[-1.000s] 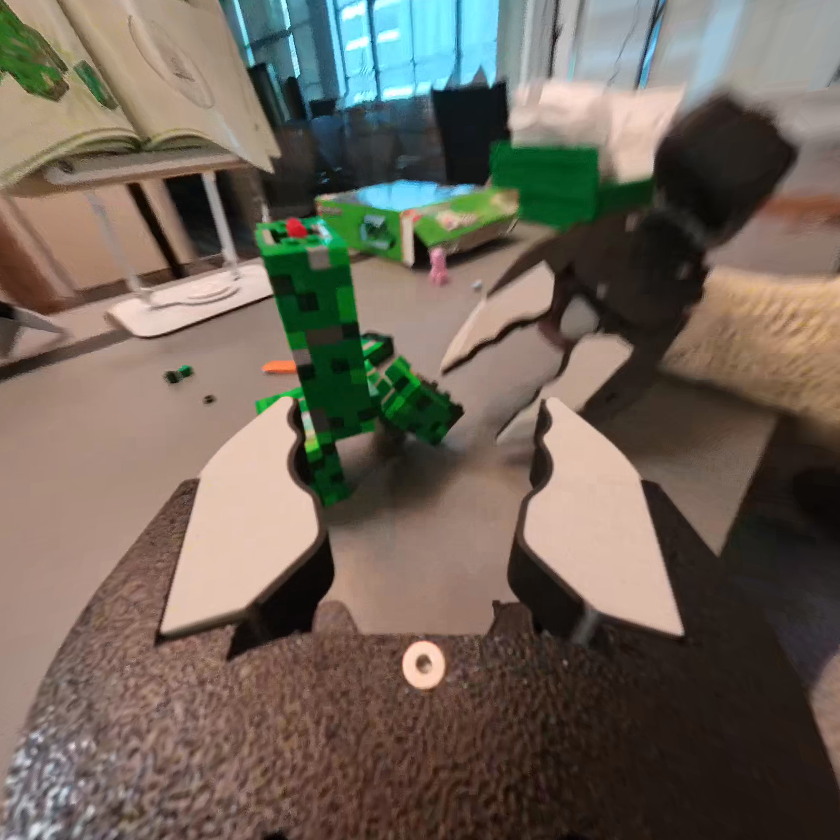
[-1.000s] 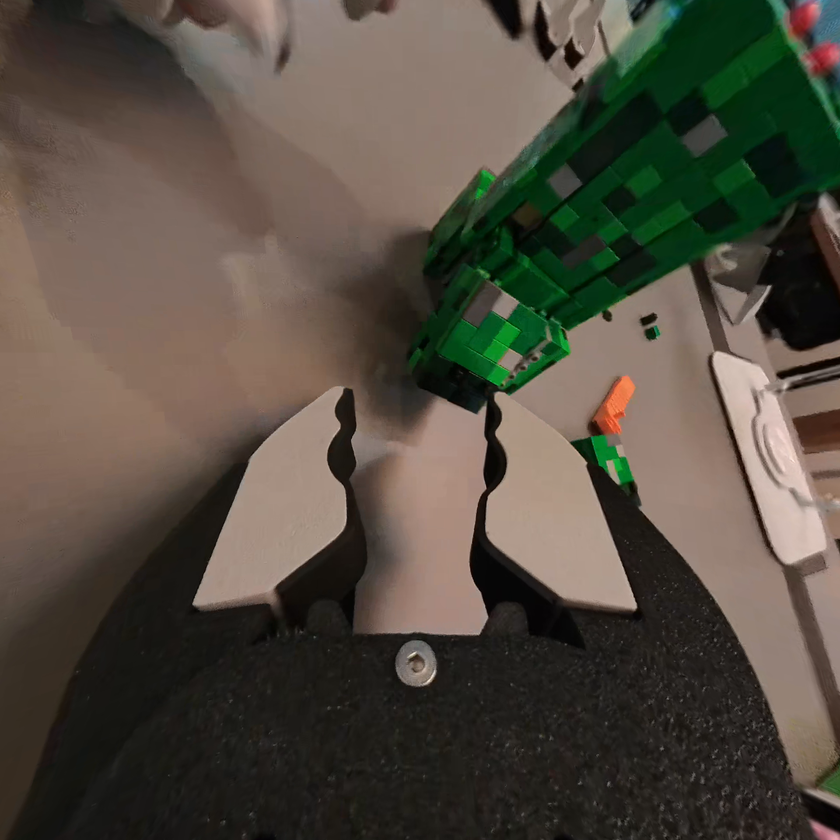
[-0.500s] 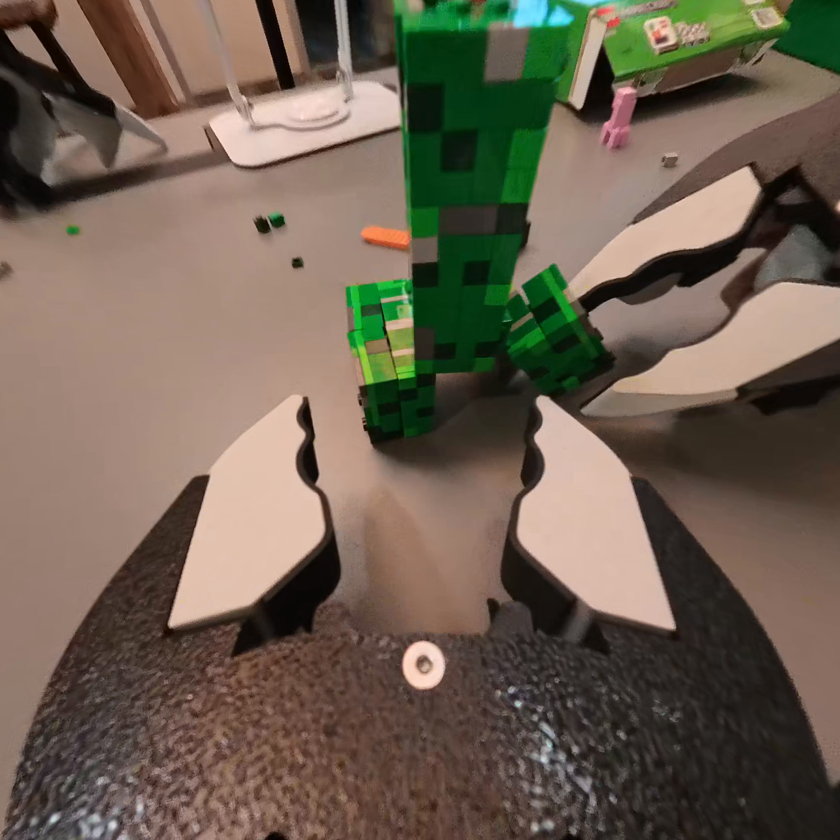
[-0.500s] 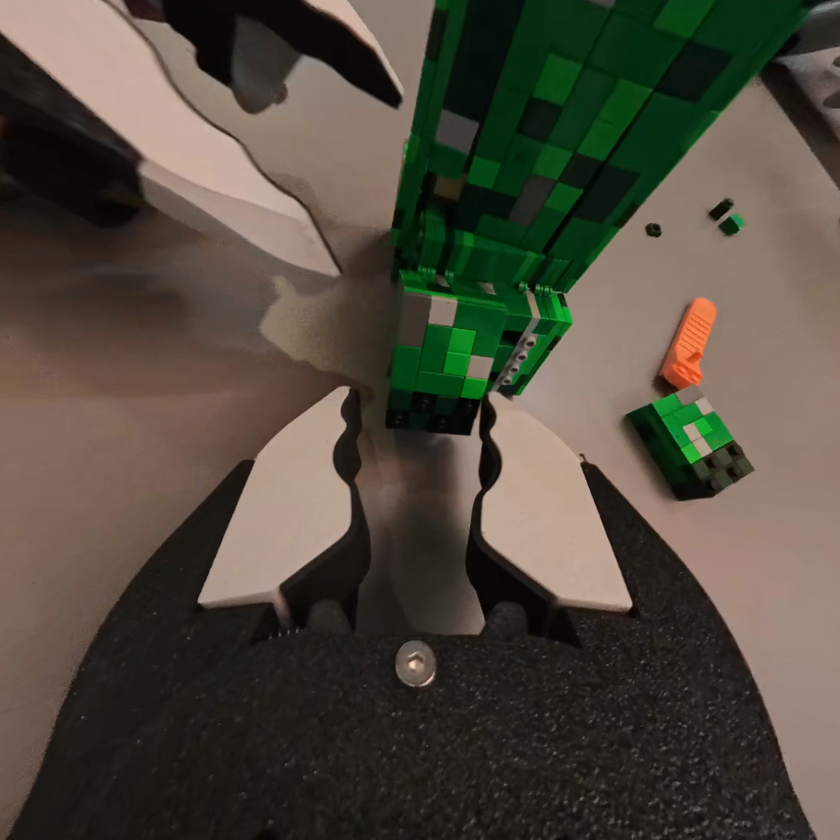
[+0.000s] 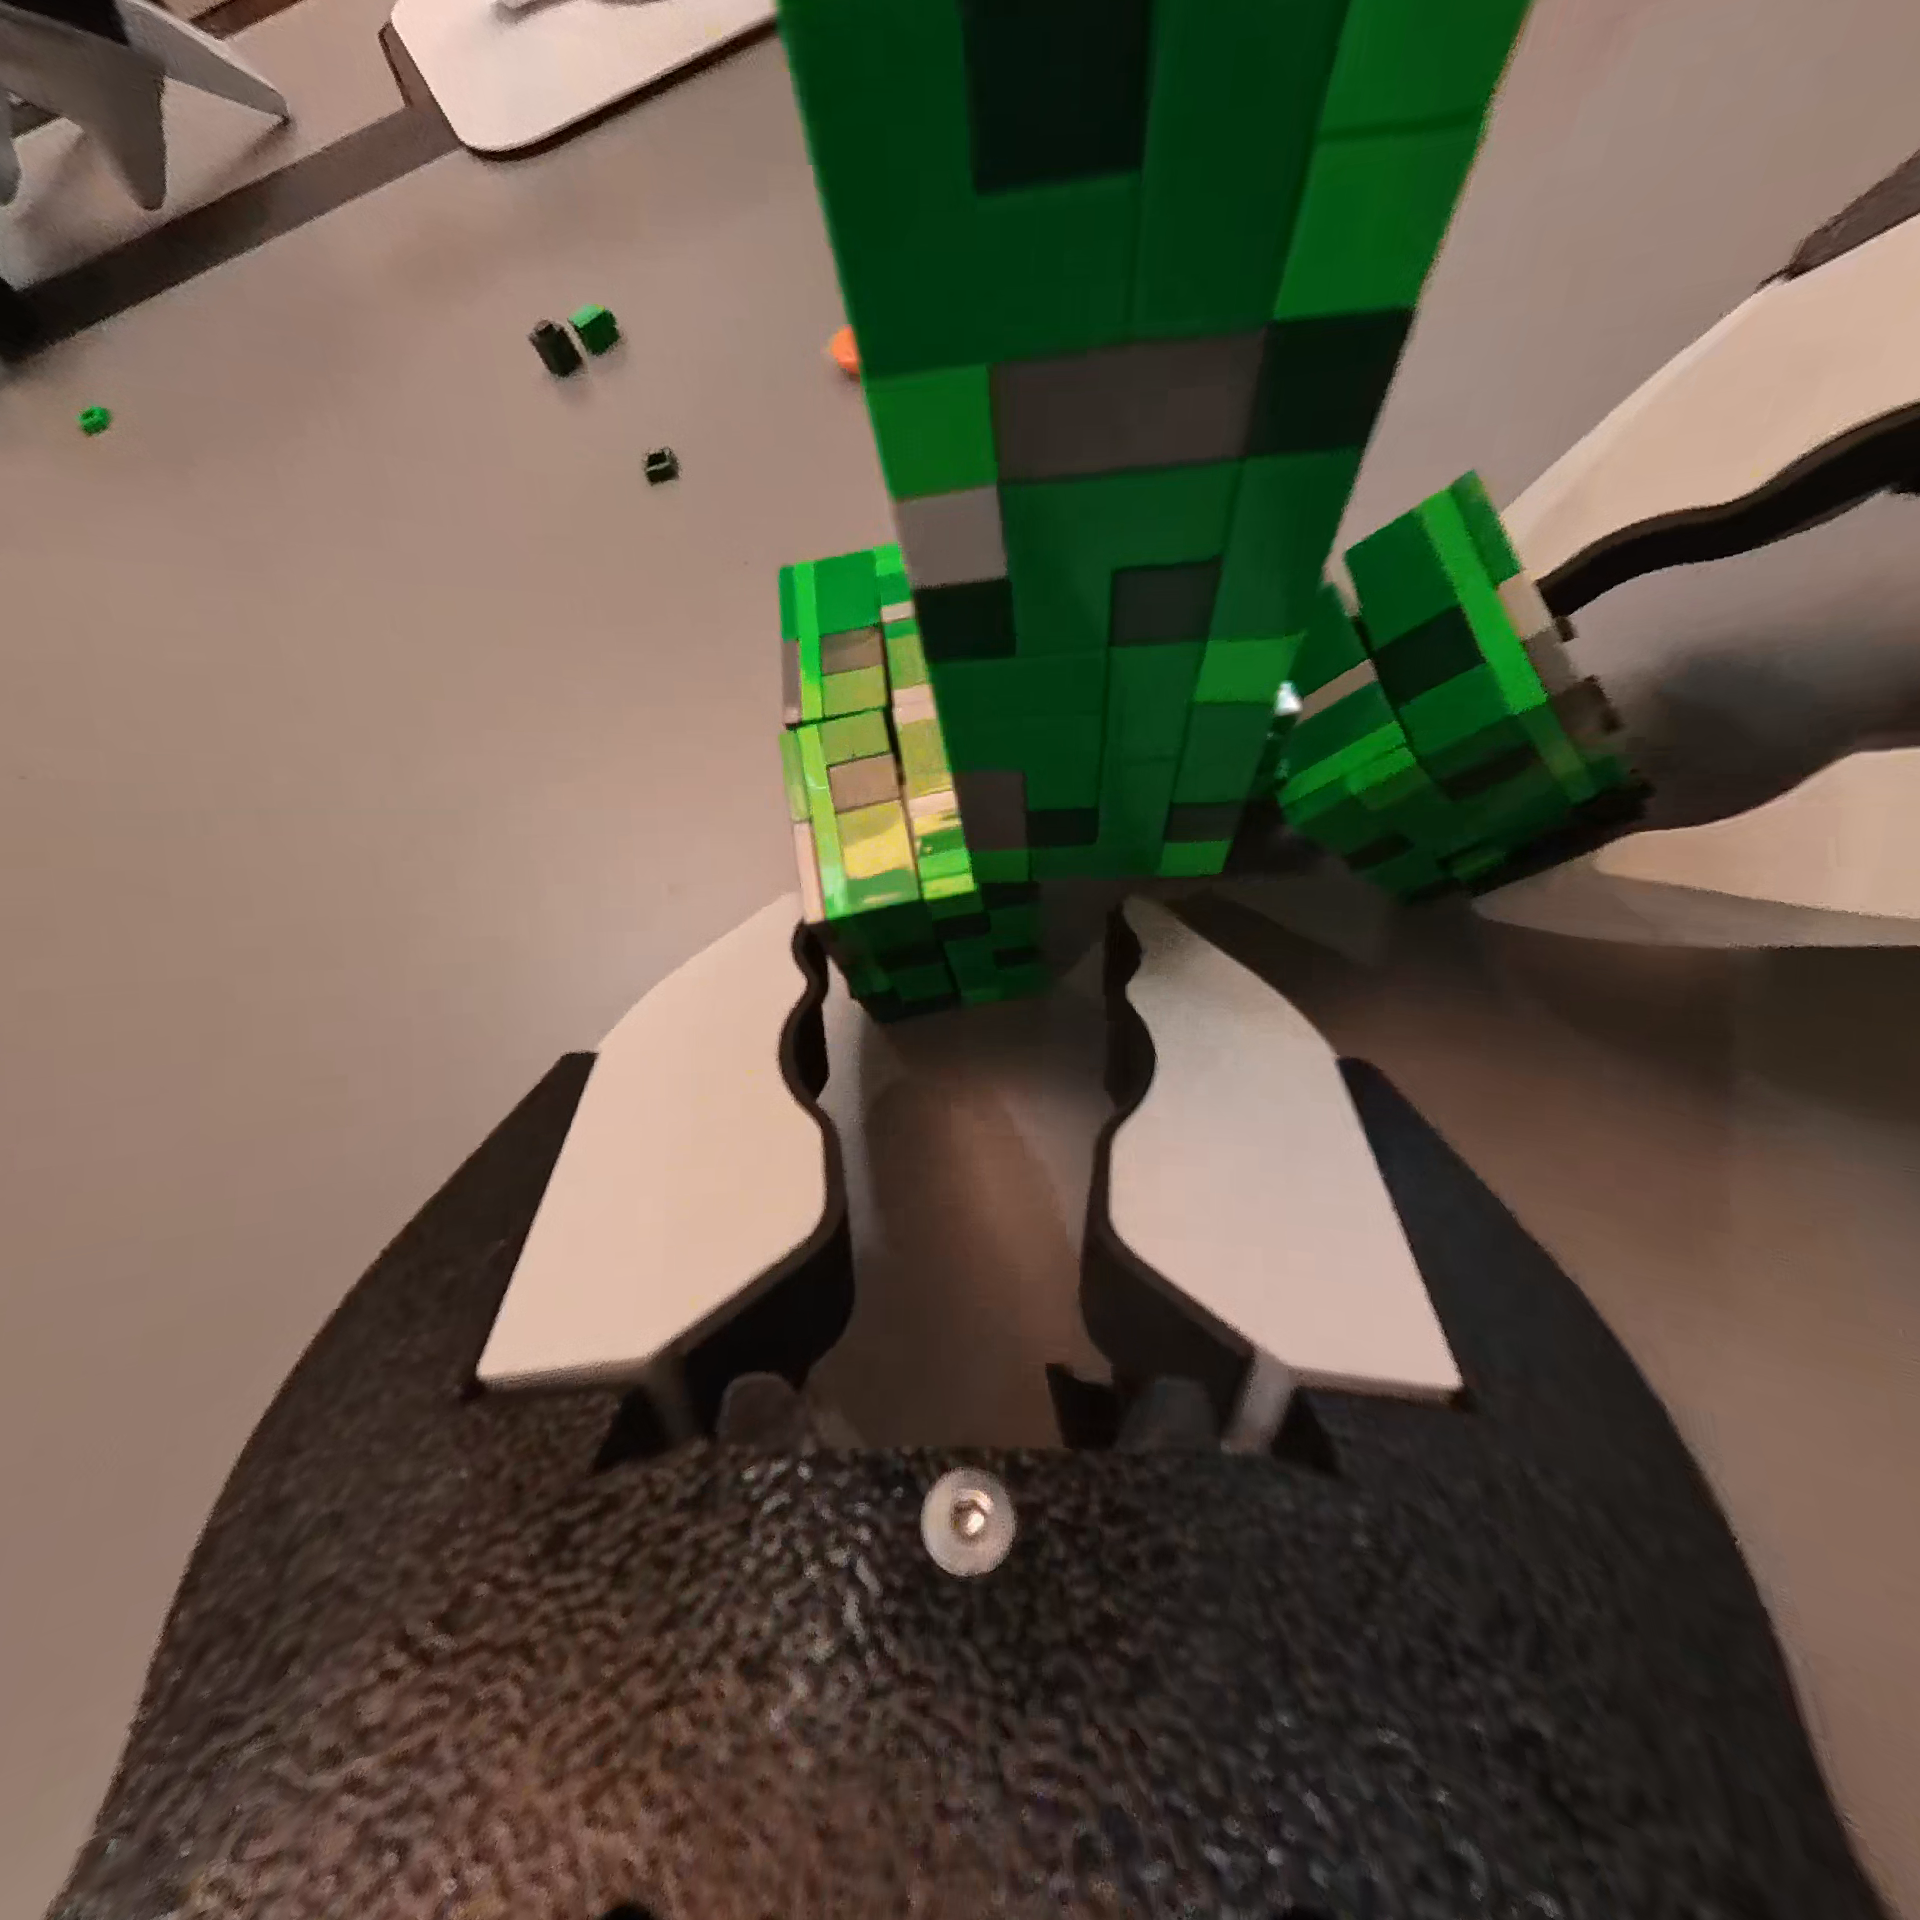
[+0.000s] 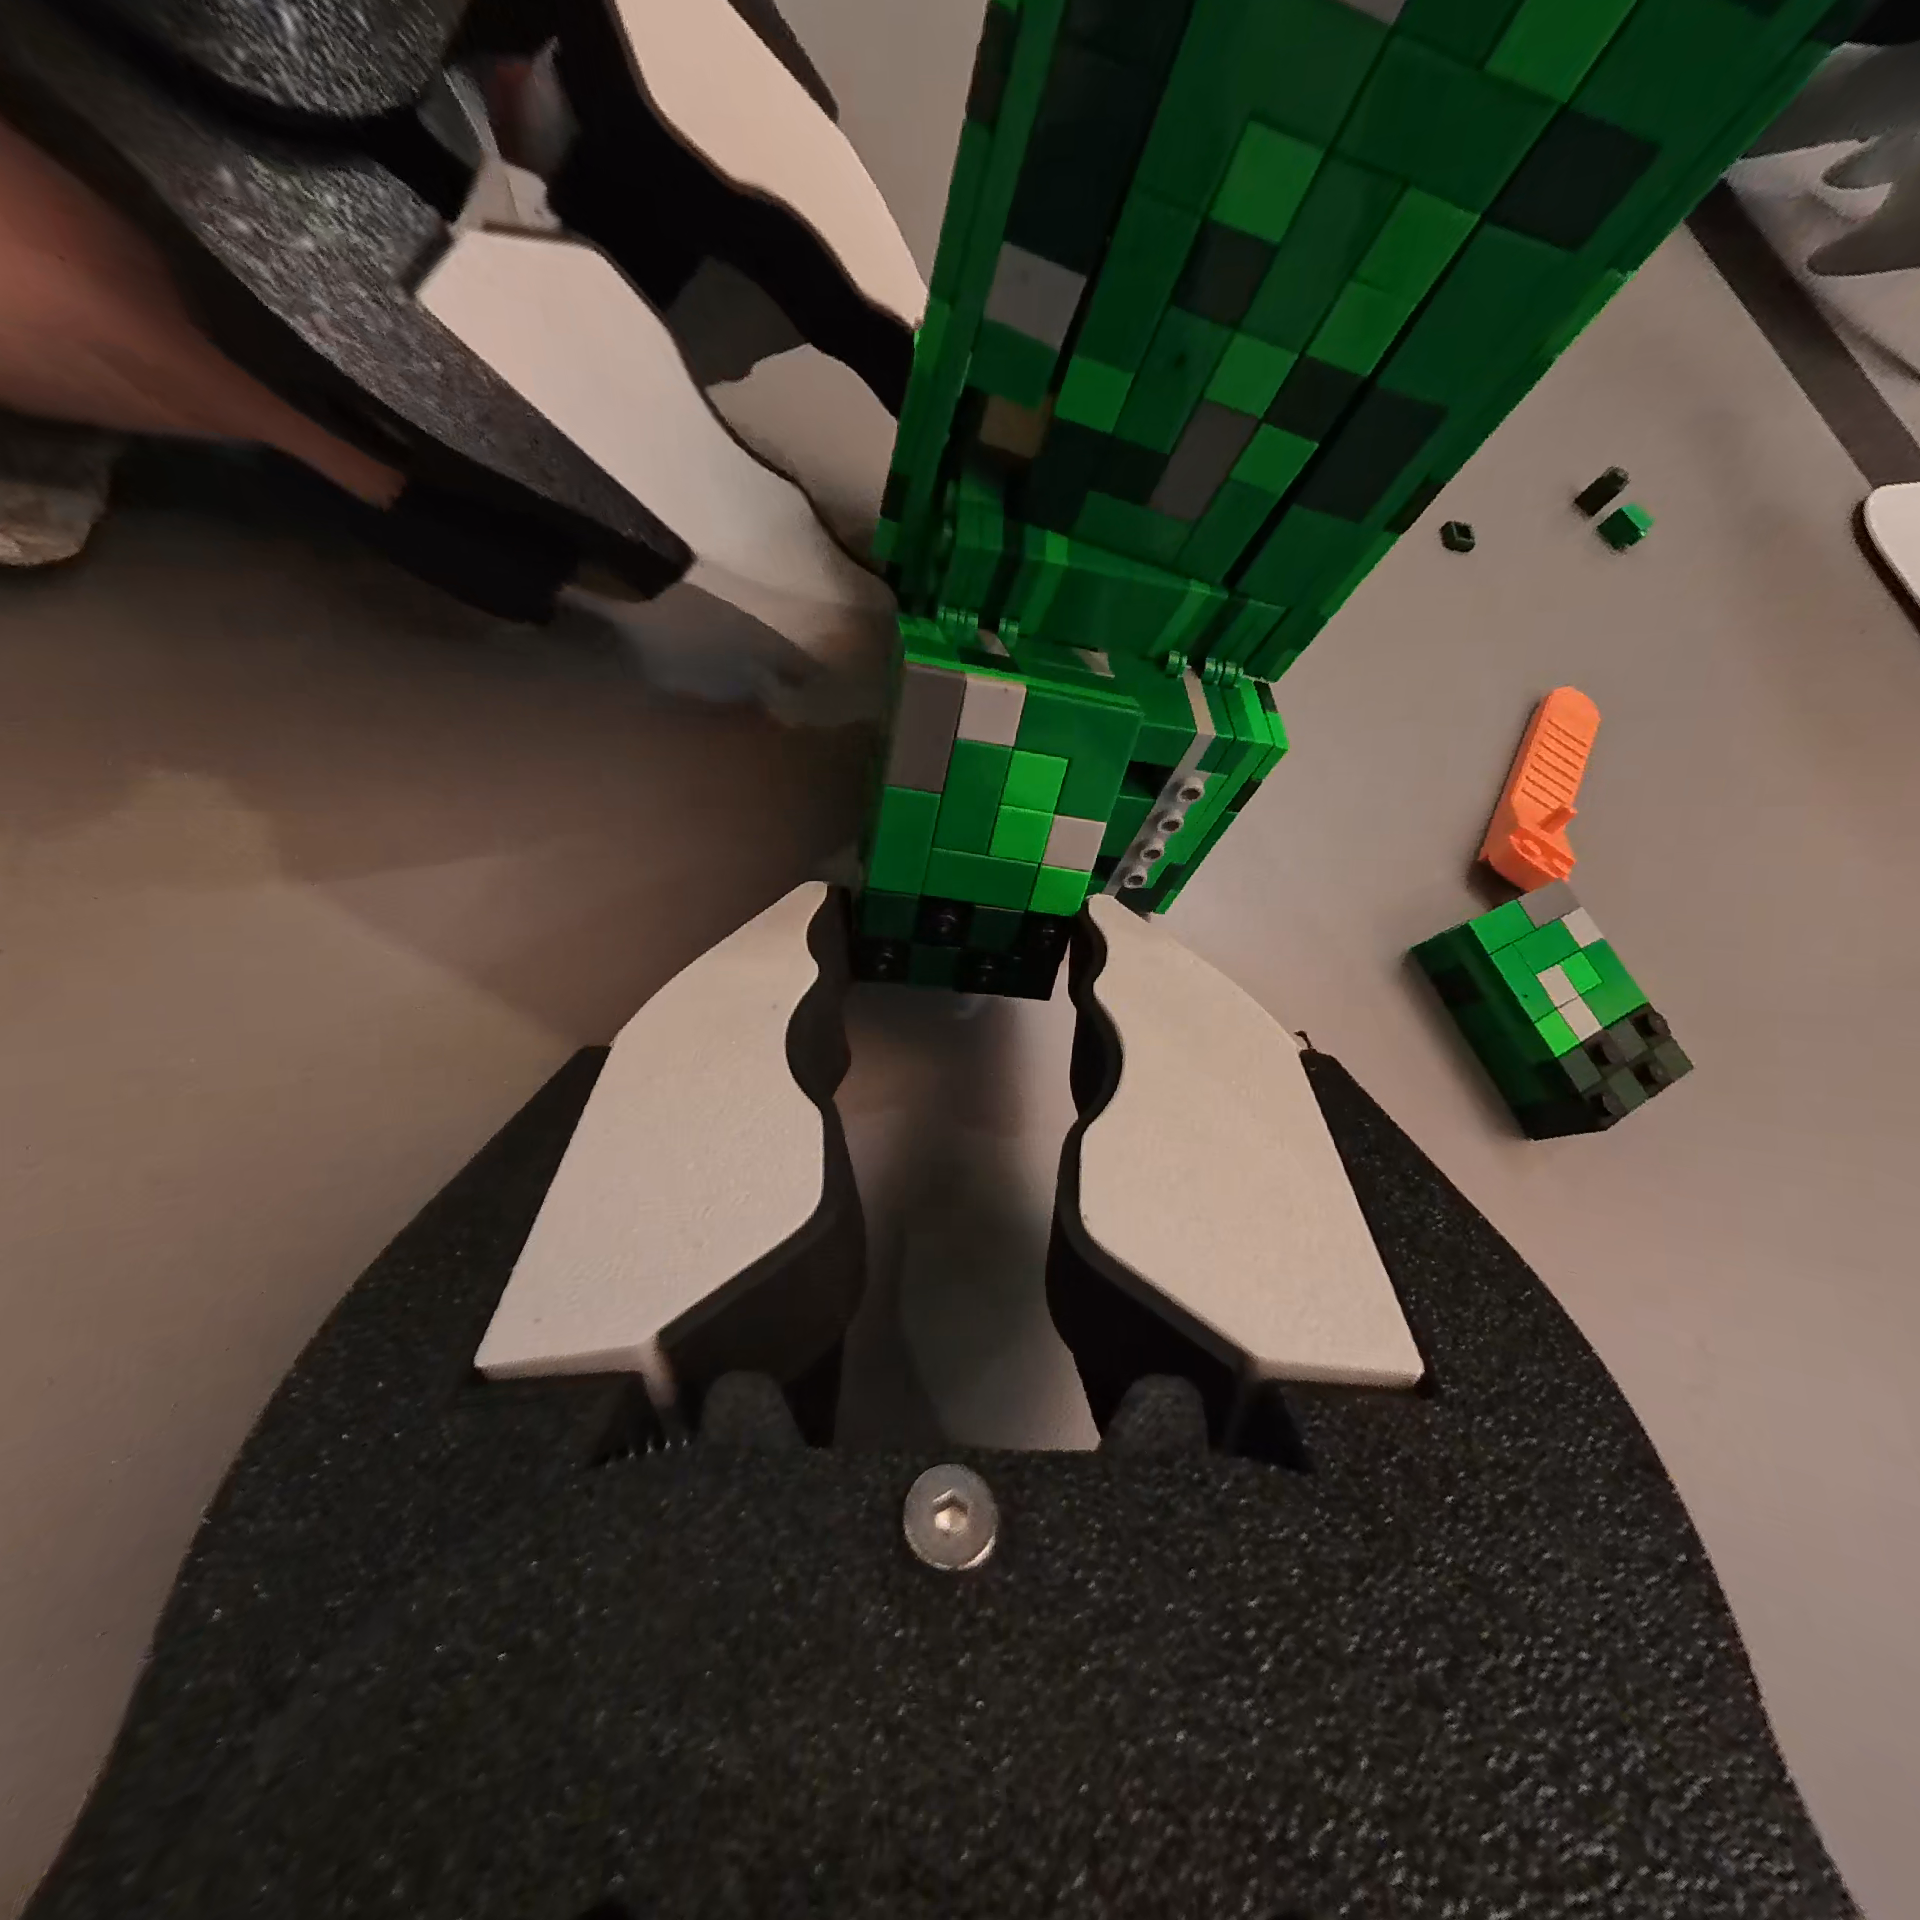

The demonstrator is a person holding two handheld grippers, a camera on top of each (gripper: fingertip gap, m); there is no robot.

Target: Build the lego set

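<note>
A tall green blocky Lego figure (image 5: 1122, 416) stands on the grey table (image 5: 312, 727); it also shows in the right wrist view (image 6: 1247, 312). My left gripper (image 5: 961, 925) has its jaws narrowed around the figure's near foot (image 5: 914, 831). The left fingertip touches the foot and a small gap shows at the right fingertip. My right gripper (image 6: 956, 909) is shut on the figure's other foot (image 6: 987, 810) at its dark sole. In the left wrist view, that foot (image 5: 1455, 707) sits between the right gripper's fingers (image 5: 1714, 395).
A loose green leg block (image 6: 1548, 1018) and an orange brick separator (image 6: 1543, 790) lie right of the figure. Small loose pieces (image 5: 577, 338) lie farther back. A white stand base (image 5: 582, 62) sits at the far edge. The left gripper's fingers (image 6: 623, 395) reach in from the upper left. From the right gripper's tips to the loose green leg block (image 6: 1548, 1018) is close to 10 centimetres.
Both grippers have moved in close to the figure's base. The left jaws have narrowed around the near foot. The right jaws have closed onto the other foot.
</note>
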